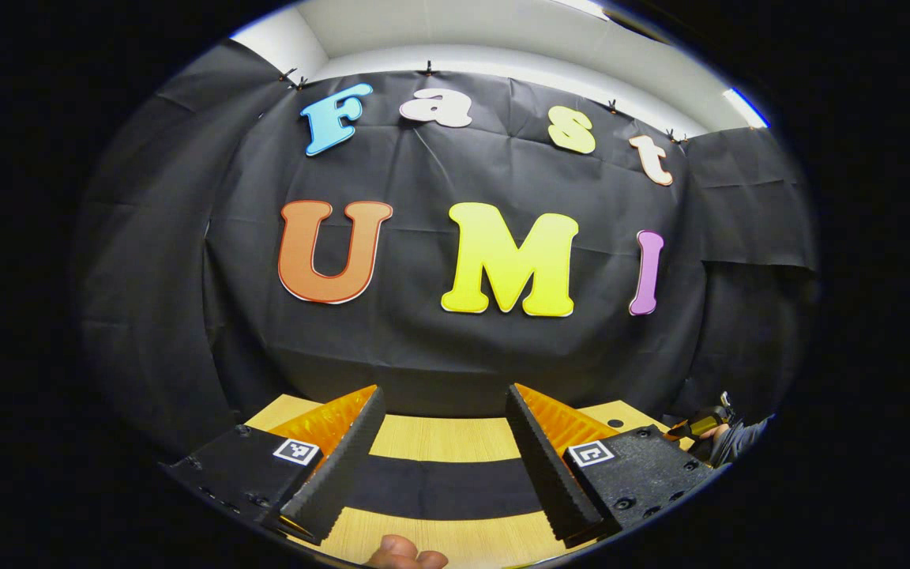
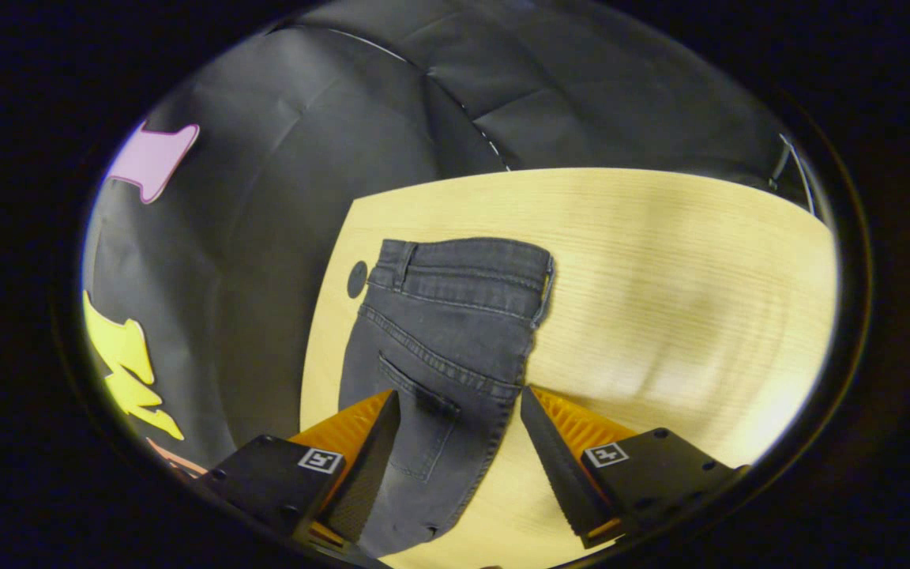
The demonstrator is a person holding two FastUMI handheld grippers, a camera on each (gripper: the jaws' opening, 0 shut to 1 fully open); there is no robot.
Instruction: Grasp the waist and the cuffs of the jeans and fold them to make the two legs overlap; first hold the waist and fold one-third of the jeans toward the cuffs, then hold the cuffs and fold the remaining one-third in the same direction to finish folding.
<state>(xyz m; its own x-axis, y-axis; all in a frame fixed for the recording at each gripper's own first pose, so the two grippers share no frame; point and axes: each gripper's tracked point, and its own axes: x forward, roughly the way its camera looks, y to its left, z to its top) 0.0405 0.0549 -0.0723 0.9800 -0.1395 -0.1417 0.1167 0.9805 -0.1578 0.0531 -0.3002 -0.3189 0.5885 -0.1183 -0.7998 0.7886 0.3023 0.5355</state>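
Jeans [image 2: 447, 348] lay legs overlapped on the surface [image 2: 660, 261]; your right tongs [image 2: 459, 442] and left tongs [image 1: 443, 458] gaped, empty. Next, probably grip the waist.

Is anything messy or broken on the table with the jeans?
Nothing stands out. The dark jeans lie flat on the wooden table, already doubled with the waist at the far end, no rips or spills visible. Both the right gripper and left gripper hang open.
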